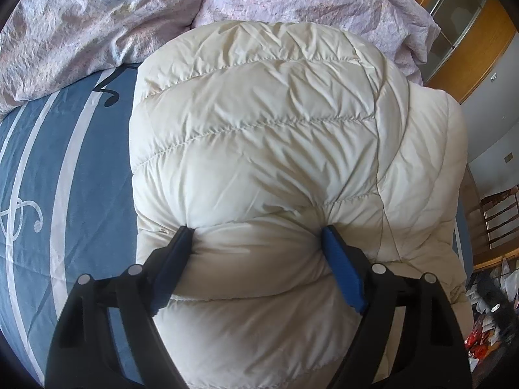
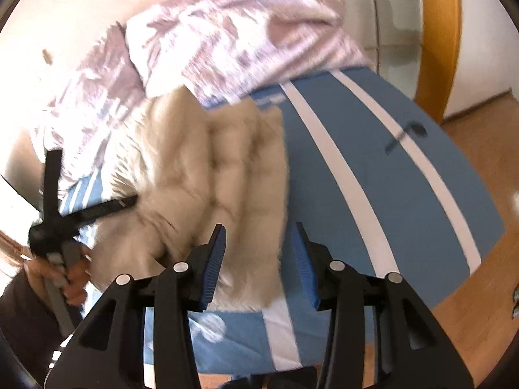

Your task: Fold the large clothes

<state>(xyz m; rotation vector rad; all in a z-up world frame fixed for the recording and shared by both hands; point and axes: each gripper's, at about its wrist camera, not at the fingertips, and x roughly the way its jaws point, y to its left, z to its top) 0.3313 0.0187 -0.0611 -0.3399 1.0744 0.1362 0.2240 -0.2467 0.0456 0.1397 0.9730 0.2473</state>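
A cream quilted down jacket (image 1: 259, 149) lies folded on a blue bedspread with white stripes (image 1: 58, 168). My left gripper (image 1: 258, 230) has its jaws wide apart and presses into the jacket's near fold, the puffy cloth bulging between the blue pads (image 1: 343, 272). In the blurred right wrist view the jacket (image 2: 207, 188) lies left of centre on the bedspread (image 2: 389, 175). My right gripper (image 2: 259, 236) is open and empty, hovering above the jacket's near right edge. The left gripper's black handle (image 2: 55, 220) and the hand holding it show at the left.
A crumpled lilac duvet (image 1: 97, 26) is heaped at the head of the bed, touching the jacket's far edge. A wooden wardrobe (image 1: 470, 32) stands at the right. Clutter (image 1: 489, 324) lies on the floor right of the bed. Wood floor (image 2: 470, 308) runs past the bed's edge.
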